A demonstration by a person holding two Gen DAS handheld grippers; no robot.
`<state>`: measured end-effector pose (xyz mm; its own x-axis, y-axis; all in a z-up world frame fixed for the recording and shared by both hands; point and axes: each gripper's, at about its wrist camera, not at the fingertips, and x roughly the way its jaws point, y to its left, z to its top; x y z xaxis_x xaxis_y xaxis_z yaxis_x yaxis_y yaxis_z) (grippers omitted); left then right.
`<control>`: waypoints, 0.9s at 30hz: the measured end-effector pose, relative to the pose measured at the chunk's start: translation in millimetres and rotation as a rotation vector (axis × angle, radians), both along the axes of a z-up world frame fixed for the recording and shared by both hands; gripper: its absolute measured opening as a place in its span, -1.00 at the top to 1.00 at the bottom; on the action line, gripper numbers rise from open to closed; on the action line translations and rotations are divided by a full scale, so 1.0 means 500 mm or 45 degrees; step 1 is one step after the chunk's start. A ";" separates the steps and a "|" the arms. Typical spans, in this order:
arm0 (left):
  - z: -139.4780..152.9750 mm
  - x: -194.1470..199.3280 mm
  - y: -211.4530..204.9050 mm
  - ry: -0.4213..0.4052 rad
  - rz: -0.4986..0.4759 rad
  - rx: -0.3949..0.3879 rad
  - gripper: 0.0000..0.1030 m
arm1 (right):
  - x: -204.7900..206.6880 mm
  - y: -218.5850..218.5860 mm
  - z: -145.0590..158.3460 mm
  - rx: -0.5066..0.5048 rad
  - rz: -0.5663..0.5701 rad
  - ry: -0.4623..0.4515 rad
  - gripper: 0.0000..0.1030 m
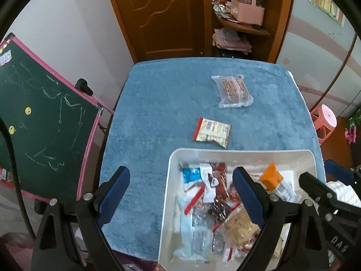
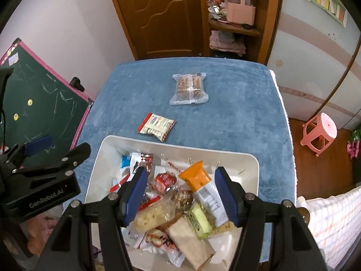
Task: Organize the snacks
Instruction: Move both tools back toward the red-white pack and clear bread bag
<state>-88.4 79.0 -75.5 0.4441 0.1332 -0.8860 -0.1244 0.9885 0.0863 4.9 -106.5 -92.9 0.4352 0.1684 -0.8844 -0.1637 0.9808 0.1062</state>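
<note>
Ahead, the blue counter (image 1: 158,103) lies open to its far edge, bearing only a clear packet (image 1: 232,91) and a red-edged packet (image 1: 212,132). Near, the white tray (image 1: 168,194) holds heaped snacks (image 2: 180,203); the left hand-held gripper (image 1: 180,194) gapes wide and empty, the right hand-held gripper (image 2: 180,194) half-open, gripping nothing.

A table under a blue plush cloth (image 1: 158,113) carries a white tray (image 1: 239,152) of snacks, a small red-edged packet (image 1: 212,132) and a clear-wrapped cake (image 1: 233,91).

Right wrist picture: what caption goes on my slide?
Open right gripper over a white tray of snacks; two packets outside.
</note>
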 end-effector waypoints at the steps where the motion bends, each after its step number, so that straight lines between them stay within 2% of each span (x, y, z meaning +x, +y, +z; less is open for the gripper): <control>1: 0.000 0.005 0.003 -0.002 -0.001 0.000 -0.78 | 0.009 -0.003 -0.001 0.003 -0.011 0.000 -0.22; 6: -0.012 0.055 0.030 0.020 -0.019 -0.052 -0.78 | 0.056 -0.018 -0.004 0.028 -0.065 0.013 -0.22; 11: -0.036 0.126 0.047 0.098 -0.055 -0.166 -0.78 | 0.118 -0.023 -0.001 0.029 -0.093 0.013 -0.22; 15: -0.078 0.188 0.046 0.209 -0.051 -0.294 -0.78 | 0.184 -0.018 0.001 0.000 -0.091 0.007 -0.22; 17: -0.105 0.221 0.046 0.257 -0.022 -0.367 -0.78 | 0.221 -0.018 0.001 0.007 -0.094 0.016 -0.22; 21: -0.153 0.272 0.044 0.329 0.040 -0.435 -0.78 | 0.300 -0.019 -0.006 0.038 -0.096 0.039 -0.22; 27: -0.236 0.330 0.048 0.422 0.251 -0.527 -0.78 | 0.425 -0.007 -0.062 0.142 -0.095 0.151 -0.22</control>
